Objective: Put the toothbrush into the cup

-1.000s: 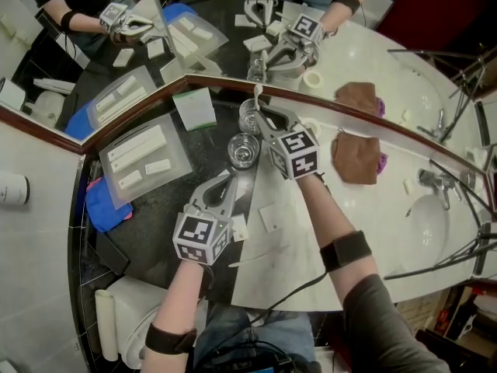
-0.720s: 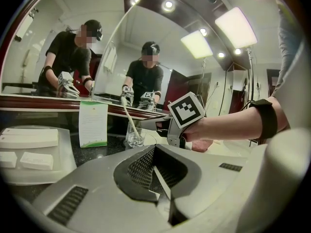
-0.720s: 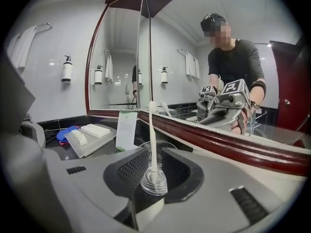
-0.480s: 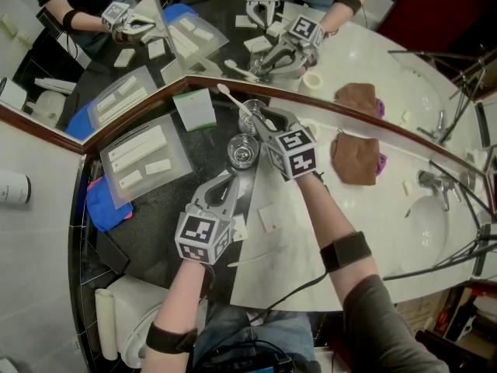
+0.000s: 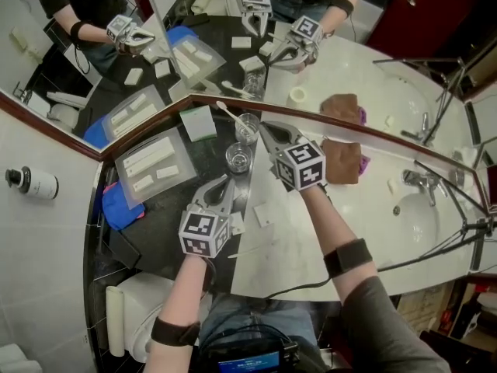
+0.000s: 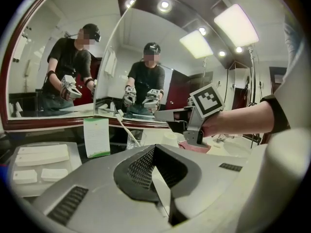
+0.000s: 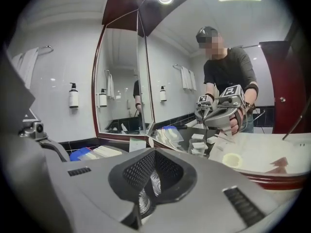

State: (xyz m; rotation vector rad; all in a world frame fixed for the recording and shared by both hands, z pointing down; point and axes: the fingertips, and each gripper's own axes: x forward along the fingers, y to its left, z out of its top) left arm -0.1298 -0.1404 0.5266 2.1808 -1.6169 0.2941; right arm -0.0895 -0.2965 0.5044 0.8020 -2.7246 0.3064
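Observation:
A white toothbrush (image 5: 231, 116) stands in the far glass cup (image 5: 248, 127), its head leaning up and to the left over the rim. No gripper touches it. A second, empty glass cup (image 5: 237, 158) stands just in front. My right gripper (image 5: 268, 132) hovers right of the far cup; its jaws have just been closing and are shut on nothing. My left gripper (image 5: 227, 186) is shut and empty, just short of the near cup. The left gripper view shows the toothbrush (image 6: 125, 126) in its cup (image 6: 133, 139) beyond the shut jaws.
A clear tray (image 5: 151, 165) of white packets and a blue cloth (image 5: 120, 208) lie at the left. A green-edged card (image 5: 198, 123) leans on the mirror. A brown cloth (image 5: 342, 158), tap (image 5: 415, 181) and basin (image 5: 415, 220) are to the right.
A second ago the right gripper held the toothbrush upright over the far cup. It let go, the brush tipped to lean left in the cup, and the gripper drew back and shut.

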